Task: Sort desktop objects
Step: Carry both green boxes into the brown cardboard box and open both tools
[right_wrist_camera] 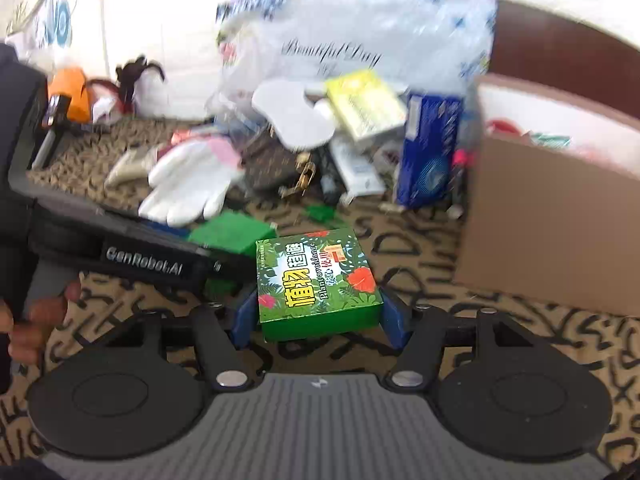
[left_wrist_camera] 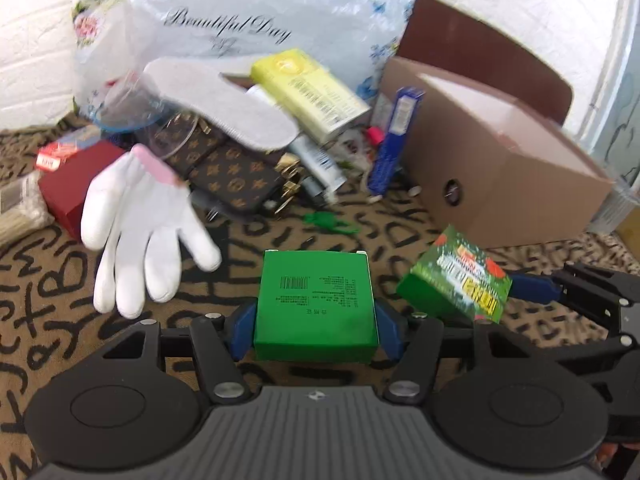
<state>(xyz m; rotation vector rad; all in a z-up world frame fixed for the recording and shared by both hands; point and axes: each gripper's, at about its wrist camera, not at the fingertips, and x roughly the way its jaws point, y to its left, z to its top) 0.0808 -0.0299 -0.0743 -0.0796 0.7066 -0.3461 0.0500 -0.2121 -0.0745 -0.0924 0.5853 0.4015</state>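
The plain green box (left_wrist_camera: pixel 316 312) is clamped in the left gripper (left_wrist_camera: pixel 316 330) and the leaf-printed green box (right_wrist_camera: pixel 318 286) in the right gripper (right_wrist_camera: pixel 320 320), both above the desk (left_wrist_camera: pixel 60 280) beside the cardboard box (left_wrist_camera: pixel 500 176).

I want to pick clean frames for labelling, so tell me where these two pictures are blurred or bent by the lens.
Left wrist view: the green box between the fingers is sharp, the white glove and pile behind are smeared; the cardboard box bows. Right wrist view: the leafy green box is readable, the blue box and plastic bag are blurry; dark corners show the fisheye.
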